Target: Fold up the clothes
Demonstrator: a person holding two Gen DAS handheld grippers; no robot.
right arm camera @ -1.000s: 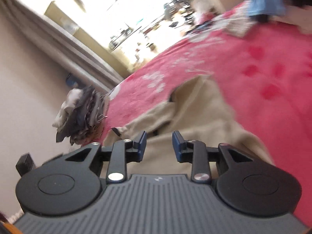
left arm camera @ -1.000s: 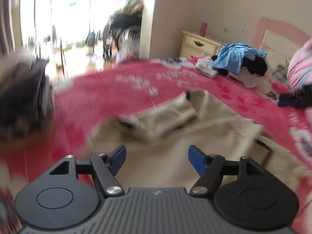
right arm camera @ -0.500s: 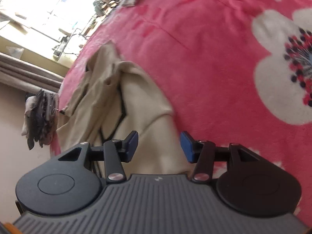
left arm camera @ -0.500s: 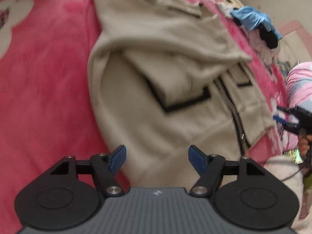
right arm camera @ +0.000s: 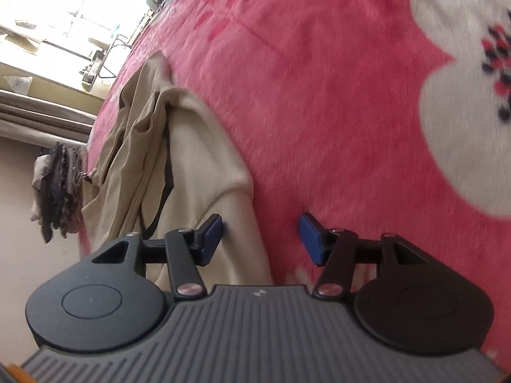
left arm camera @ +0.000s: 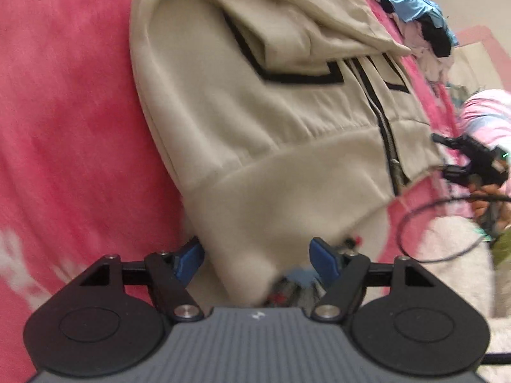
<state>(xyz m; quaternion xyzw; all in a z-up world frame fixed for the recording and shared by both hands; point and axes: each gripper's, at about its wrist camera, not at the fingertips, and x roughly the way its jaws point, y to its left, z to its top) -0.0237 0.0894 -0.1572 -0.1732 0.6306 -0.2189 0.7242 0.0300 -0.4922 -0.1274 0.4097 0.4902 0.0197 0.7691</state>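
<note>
Your two wrist views both tilt down, close over the pink blanket (right arm camera: 319, 95), sharing the beige zip jacket's (left arm camera: 255, 121) hem from opposite corners.

The jacket (left arm camera: 255, 121) lies spread on the bed (left arm camera: 64, 111), its hem at the near edge and its collar end toward the far edge, with a sleeve (left arm camera: 287, 41) folded across its front. The left gripper (left arm camera: 257, 257) straddles one hem corner at the near edge, and the right gripper (right arm camera: 260, 234) straddles the other, jacket on one side and bare bed on the other. A pile of clothes (left arm camera: 421, 22) sits toward the bed's far corner, well apart from the jacket.
</note>
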